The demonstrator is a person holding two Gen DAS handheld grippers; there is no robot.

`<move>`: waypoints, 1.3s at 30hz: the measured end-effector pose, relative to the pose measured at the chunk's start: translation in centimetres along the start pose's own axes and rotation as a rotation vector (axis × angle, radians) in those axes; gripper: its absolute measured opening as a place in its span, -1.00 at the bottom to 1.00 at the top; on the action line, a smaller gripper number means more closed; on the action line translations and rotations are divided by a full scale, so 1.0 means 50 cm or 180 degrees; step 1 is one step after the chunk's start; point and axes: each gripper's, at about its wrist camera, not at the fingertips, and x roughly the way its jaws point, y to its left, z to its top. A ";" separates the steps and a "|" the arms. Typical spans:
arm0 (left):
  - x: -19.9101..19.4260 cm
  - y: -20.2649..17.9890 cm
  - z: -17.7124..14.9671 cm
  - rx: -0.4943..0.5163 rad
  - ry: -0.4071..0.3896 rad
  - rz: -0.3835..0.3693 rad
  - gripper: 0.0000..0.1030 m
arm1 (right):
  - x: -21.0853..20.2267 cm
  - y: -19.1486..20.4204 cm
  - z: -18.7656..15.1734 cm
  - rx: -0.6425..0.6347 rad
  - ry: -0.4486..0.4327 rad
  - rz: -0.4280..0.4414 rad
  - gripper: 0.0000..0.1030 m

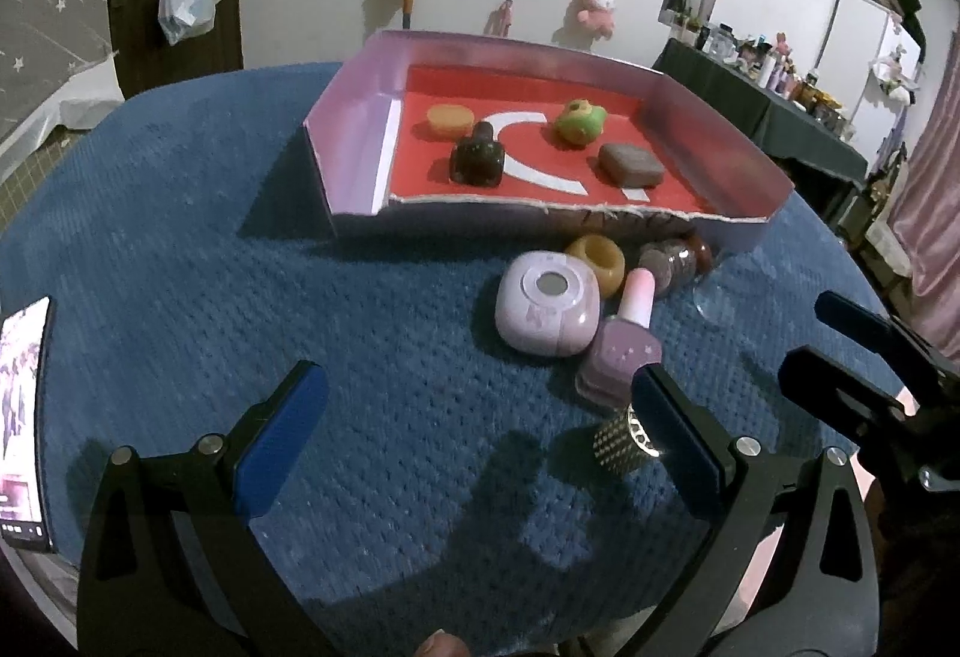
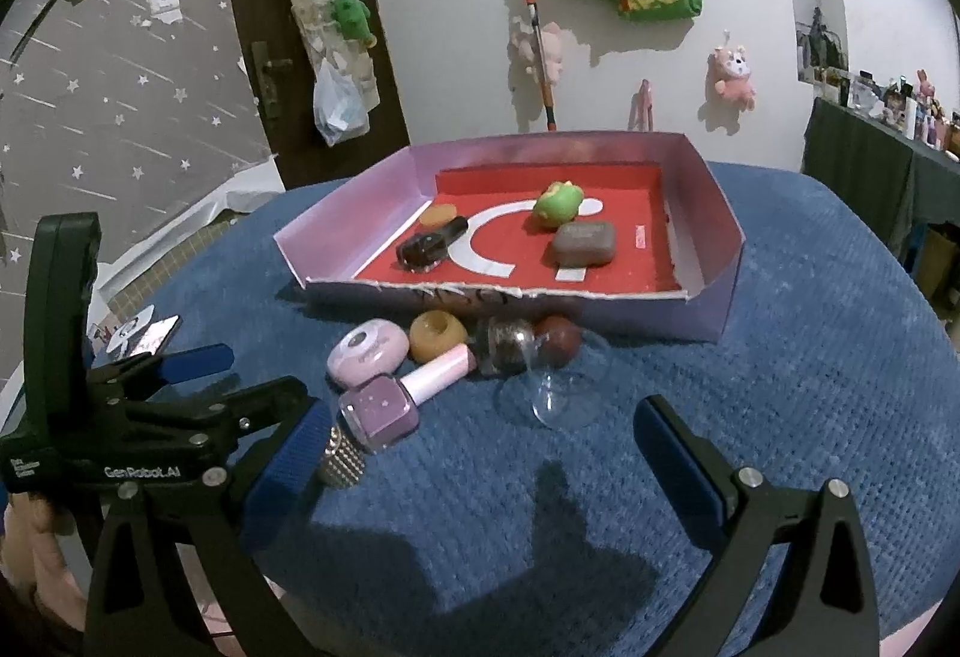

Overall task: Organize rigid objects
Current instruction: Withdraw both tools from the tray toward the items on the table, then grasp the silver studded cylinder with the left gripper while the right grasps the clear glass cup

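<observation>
Left gripper: fingers spread wide, empty, low over the blue mat; right-hand pad just beside the studded cap.
Right gripper: fingers also spread wide, nothing between them; left-hand pad close to the studded cap.
Landmark: shallow lilac tray with red floor, sitting on the mat.
Studded cap: gold-dotted, farthest of the loose things from the tray, touching the base of the lilac polish bottle.
Lilac polish bottle: lay on its side, pink cap pointing toward the tray.
Lilac round case: between the bottle and the tray's torn front edge, touching the bottle.
Amber ring-shaped piece: just before the tray front, beside the case.
Clear stemmed glass: lay on its side before the tray front; dark contents in the bowl, cannot tell what.
Reddish-brown ball: near the tray front, by the glass bowl.
Inside tray: dark polish bottle on its side, orange disc behind it, green figure further back, brown bar right of centre.
Phone: lit screen, at the mat's left edge, well apart from the tray.
</observation>
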 end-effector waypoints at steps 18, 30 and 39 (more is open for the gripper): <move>0.009 -0.040 -0.038 0.0068 0.0222 -0.0454 1.00 | 0.037 -0.048 -0.012 0.0144 0.0122 -0.0269 0.91; 0.025 -0.076 -0.047 0.0345 0.0115 -0.0193 0.44 | 0.080 -0.066 0.003 0.0131 0.0220 -0.0417 0.34; 0.018 -0.077 -0.043 0.0360 0.0122 -0.0499 -0.53 | 0.090 -0.066 0.011 0.0152 0.0220 -0.0383 -0.19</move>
